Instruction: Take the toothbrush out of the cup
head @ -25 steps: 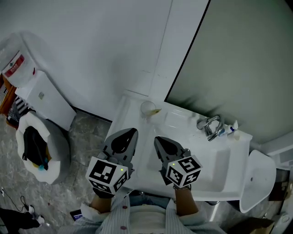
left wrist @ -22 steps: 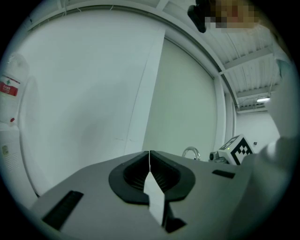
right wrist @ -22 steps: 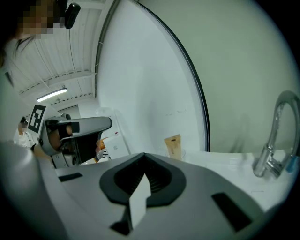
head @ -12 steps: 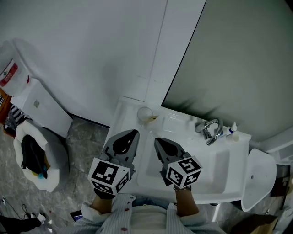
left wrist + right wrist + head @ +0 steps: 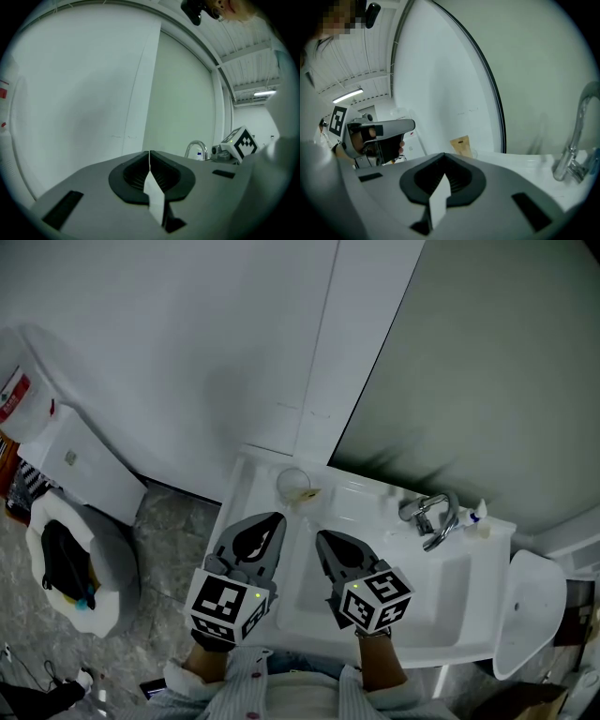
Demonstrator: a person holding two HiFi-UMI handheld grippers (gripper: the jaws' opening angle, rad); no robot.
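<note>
- While held side by side above the near rim of one white sink (image 5: 459, 596): two grippers, left gripper (image 5: 267, 523) and right gripper (image 5: 327, 540).
- Both pressed fully together, gripping and touching nothing.
- One clear cup (image 5: 292, 481) at sink's back left corner, well apart from both; tan piece (image 5: 310, 493) sticking out, toothbrush not otherwise made out.
- One tap (image 5: 429, 514) at back right.

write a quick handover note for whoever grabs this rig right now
Left tongs: shut, empty.
Right tongs: shut, empty.
Both are held above the front of the sink.
Cup: clear, at the sink's back left corner, untouched. A tan piece, perhaps the toothbrush, stands in it.
Done: nothing yet.
Left to do: reach the cup, grip the toothbrush, lift it out.
</note>
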